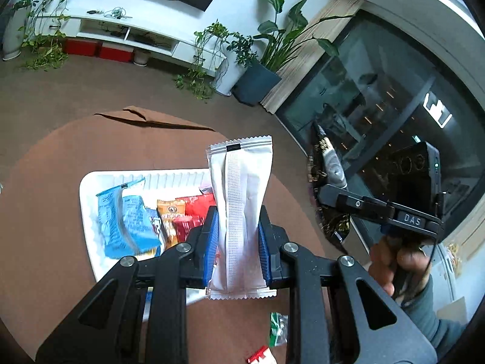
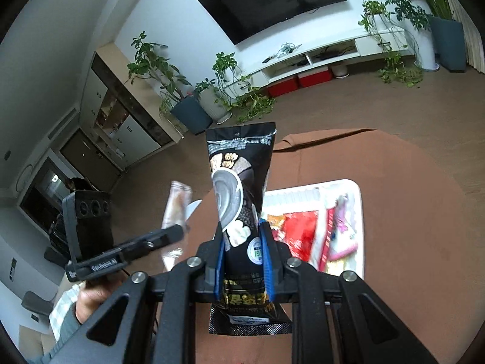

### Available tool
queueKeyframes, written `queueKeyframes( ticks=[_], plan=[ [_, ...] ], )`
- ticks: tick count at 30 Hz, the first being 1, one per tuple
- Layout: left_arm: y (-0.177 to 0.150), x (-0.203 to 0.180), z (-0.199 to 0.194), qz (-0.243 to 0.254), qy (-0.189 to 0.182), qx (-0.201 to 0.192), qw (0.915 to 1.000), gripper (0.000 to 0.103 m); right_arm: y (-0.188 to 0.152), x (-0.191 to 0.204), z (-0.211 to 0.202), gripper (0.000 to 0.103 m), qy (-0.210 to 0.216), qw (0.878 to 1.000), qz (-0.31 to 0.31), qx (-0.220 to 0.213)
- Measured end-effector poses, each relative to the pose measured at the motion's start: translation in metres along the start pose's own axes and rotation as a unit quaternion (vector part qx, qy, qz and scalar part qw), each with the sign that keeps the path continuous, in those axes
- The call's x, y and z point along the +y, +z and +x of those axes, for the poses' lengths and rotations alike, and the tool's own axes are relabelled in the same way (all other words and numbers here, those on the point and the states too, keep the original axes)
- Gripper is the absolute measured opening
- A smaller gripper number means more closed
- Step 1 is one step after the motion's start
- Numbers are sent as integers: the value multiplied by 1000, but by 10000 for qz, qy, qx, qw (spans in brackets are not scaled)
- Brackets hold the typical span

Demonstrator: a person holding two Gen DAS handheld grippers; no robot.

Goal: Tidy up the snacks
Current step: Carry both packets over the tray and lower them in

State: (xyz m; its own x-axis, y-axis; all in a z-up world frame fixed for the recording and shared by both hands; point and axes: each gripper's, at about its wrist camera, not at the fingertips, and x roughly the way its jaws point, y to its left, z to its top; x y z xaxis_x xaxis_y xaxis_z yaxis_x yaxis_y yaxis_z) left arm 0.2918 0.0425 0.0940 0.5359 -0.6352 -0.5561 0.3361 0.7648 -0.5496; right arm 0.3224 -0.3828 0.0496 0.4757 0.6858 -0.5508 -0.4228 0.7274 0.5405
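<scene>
2 packets are held up above the brown table (image 1: 45,182), 1 in each gripper. At the left, the left gripper (image 1: 238,230) is clamped on a white packet (image 1: 238,212) shown seam-side out, with no writing readable. At the right, the right gripper (image 2: 244,257) is clamped on a black packet (image 2: 239,188) printed with a bowl, nuts and gold lettering too small to read. "DAS" is read on the right tool. A white tray (image 1: 88,188) of snacks lies below.
</scene>
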Motion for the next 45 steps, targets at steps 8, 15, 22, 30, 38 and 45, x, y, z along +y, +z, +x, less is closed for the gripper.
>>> queueKeyframes(
  ticks=[8, 15, 22, 30, 38, 45],
  plan=[
    [8, 35, 62, -340, 328, 244, 9986, 22, 1, -18, 61, 22, -340, 9983, 303, 355],
    [-4, 64, 108, -467, 664, 460, 9956, 22, -12, -36, 103, 22, -856, 9927, 437, 730],
    [-11, 81, 136, -530, 829, 536, 9937, 22, -23, -51, 123, 22, -1017, 9891, 534, 925],
    [-17, 90, 156, -619, 937, 604, 9918, 23, -27, -49, 133, 23, -1134, 9868, 447, 1069],
    [-21, 92, 163, -662, 1002, 603, 9909, 24, -28, -45, 139, 23, -1260, 9854, 373, 1082],
    [-31, 89, 159, -700, 1022, 513, 9910, 24, -30, -40, 146, 23, -1434, 9837, 239, 1057]
  ],
)
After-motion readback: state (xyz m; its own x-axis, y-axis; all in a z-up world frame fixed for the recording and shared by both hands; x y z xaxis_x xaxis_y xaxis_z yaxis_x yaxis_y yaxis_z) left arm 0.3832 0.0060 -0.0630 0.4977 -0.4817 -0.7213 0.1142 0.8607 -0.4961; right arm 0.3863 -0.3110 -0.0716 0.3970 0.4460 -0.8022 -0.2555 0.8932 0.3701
